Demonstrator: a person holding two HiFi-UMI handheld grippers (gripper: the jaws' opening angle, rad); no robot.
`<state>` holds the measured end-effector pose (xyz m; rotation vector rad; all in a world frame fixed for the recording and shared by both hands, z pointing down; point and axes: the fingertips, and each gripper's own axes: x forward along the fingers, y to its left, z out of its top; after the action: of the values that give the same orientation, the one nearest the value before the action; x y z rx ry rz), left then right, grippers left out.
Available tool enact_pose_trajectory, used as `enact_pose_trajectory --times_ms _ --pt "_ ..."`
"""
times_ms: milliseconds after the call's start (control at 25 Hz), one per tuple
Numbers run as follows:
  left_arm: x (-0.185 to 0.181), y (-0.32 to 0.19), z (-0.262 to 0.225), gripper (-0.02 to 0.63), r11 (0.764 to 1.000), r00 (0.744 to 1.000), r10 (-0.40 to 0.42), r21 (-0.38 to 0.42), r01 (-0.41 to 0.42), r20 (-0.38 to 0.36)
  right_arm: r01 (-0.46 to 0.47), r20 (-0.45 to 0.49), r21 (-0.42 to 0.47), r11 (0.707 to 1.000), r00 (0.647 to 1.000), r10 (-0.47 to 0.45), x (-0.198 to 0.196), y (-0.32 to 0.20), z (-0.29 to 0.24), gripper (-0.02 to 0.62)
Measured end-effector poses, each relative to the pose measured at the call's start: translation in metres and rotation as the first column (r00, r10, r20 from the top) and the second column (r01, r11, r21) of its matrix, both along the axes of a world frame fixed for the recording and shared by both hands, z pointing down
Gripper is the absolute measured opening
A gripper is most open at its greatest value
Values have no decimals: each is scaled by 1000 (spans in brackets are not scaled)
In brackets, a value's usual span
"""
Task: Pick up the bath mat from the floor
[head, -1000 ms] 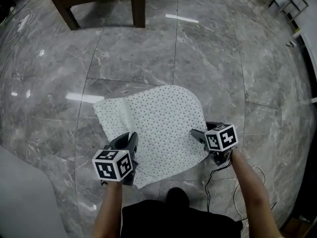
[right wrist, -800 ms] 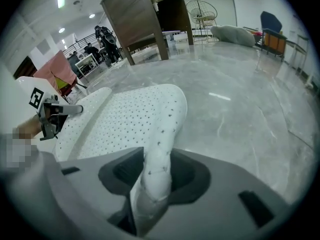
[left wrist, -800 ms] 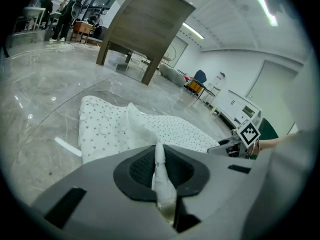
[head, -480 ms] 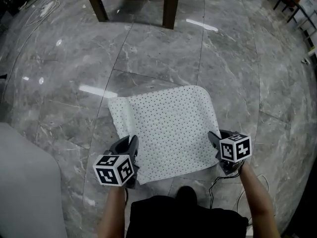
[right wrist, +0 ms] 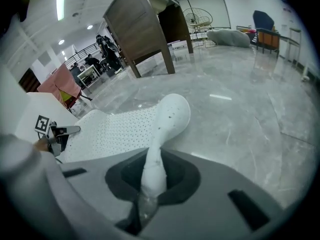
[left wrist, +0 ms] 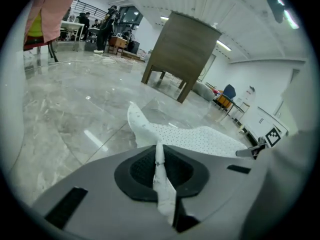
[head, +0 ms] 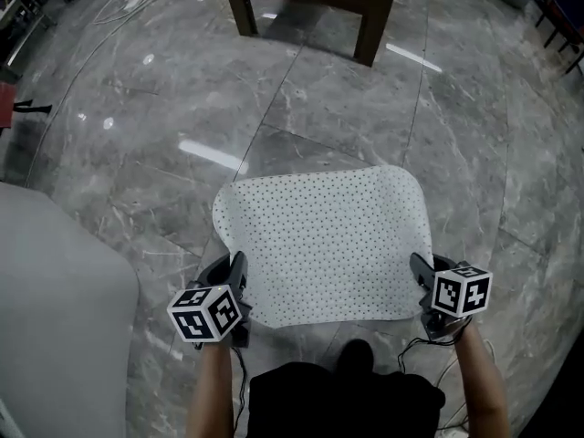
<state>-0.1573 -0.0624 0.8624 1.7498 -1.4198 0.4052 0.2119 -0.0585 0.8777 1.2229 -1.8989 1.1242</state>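
Bath mat (head: pixel 324 245): white, dotted with small dark holes, spread out flat-ish over the grey marble floor (head: pixel 164 108), directly in front of the person. It is held at its two near corners.

Left gripper (head: pixel 233 276): at the near left corner. Its own view shows the jaws clenched on a thin fold of the mat's edge, with the fabric running through the dark pads and the rest of the sheet stretching away to the right.

Right gripper (head: pixel 422 276): at the near right corner. The jaws are closing, and a bunched strip of mat edge is pinched between the pads. Beyond them the far right corner curls upward.

Far left corner also stands up in a curl. Whether the far edge touches the floor, I cannot tell.

Marker cubes: left cube (head: pixel 205 313) and right cube (head: pixel 463 290) sit nearest the person, above the forearms.

Surroundings: dark wooden furniture legs (head: pixel 365 26) stand on the far side, well apart from the mat. A pale grey bulk (head: pixel 55 318) lies at near left. A thin cable (head: pixel 392 345) trails on the floor near the right gripper.
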Motion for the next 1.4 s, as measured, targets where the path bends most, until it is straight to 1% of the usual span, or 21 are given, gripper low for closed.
enact_pose_trajectory --times_ms 120,200,280,400,520,720,1000,1200,1400 --pt "-12 9 -21 23 997 998 -63 -38 63 7 -21 -4 -12 1000 1000 21 -11 -2 -22 26" --pt "-14 12 -38 23 994 996 -91 -53 91 8 -26 -7 -13 1000 1000 26 -20 -4 -41 26" --pt "-10 13 -60 23 993 995 -101 -62 101 2 -33 -8 -14 999 999 33 -29 -4 -63 26" --pt "4 12 -104 22 994 996 -84 -73 83 -3 -23 -28 -14 1000 999 23 -38 -1 -104 26" --pt "18 14 -164 23 996 998 -57 -76 56 -7 -16 -37 -19 1000 999 15 -40 5 -160 26" --pt "26 14 -288 22 998 999 -36 -56 35 -17 -70 15 -18 997 997 70 -39 10 -281 26" --pt "31 14 -447 23 999 998 -45 0 45 -51 -119 57 50 992 992 116 -25 17 -436 26" --pt "45 0 -541 23 998 998 -33 46 36 -62 -146 95 108 983 986 136 -10 9 -526 26" --pt "70 -3 -617 23 995 997 3 103 6 -81 -175 138 141 974 978 156 2 14 -595 26"
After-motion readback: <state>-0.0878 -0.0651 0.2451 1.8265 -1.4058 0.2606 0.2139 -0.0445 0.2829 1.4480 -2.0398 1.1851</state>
